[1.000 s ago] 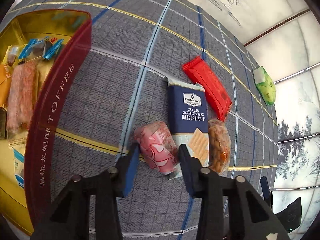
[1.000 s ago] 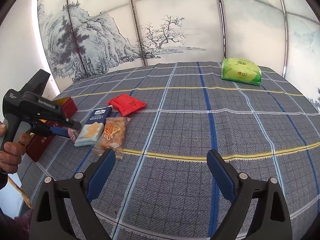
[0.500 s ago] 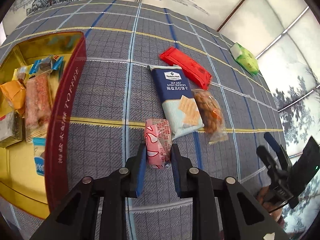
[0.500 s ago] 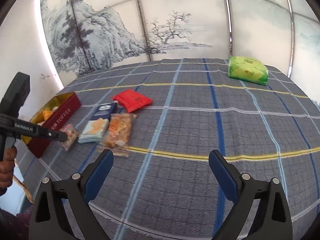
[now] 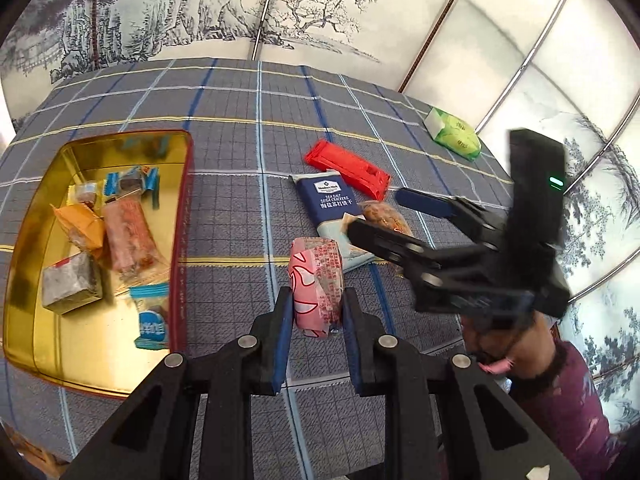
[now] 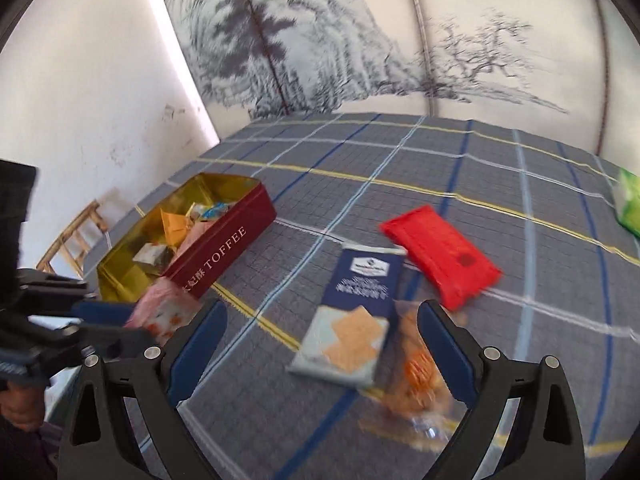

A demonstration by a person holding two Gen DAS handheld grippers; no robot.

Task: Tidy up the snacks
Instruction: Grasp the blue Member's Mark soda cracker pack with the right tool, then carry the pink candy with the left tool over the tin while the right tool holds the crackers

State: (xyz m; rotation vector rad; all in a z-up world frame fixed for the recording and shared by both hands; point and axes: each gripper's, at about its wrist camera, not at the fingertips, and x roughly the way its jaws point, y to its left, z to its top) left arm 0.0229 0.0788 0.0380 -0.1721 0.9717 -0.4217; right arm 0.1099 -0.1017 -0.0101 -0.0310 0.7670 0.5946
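Gripping a pink snack packet [image 5: 316, 286] between its blue pads, the left gripper [image 5: 316, 312] held the packet clear of the plaid tablecloth [image 5: 248, 200], just to the right of the open toffee tin [image 5: 182, 240], whose gold interior already held several wrapped snacks. The right gripper [image 6: 322, 332] stood with its jaws wide apart and nothing between them, poised over the navy cracker pack [image 6: 352, 320] and the clear bag of nuts [image 6: 416, 364] lying side by side on the cloth. A red packet [image 6: 440, 252] lay touching the cracker pack's far end, and a green packet [image 5: 454, 138] sat well apart near the table's far edge. The right-wrist view was blurred.
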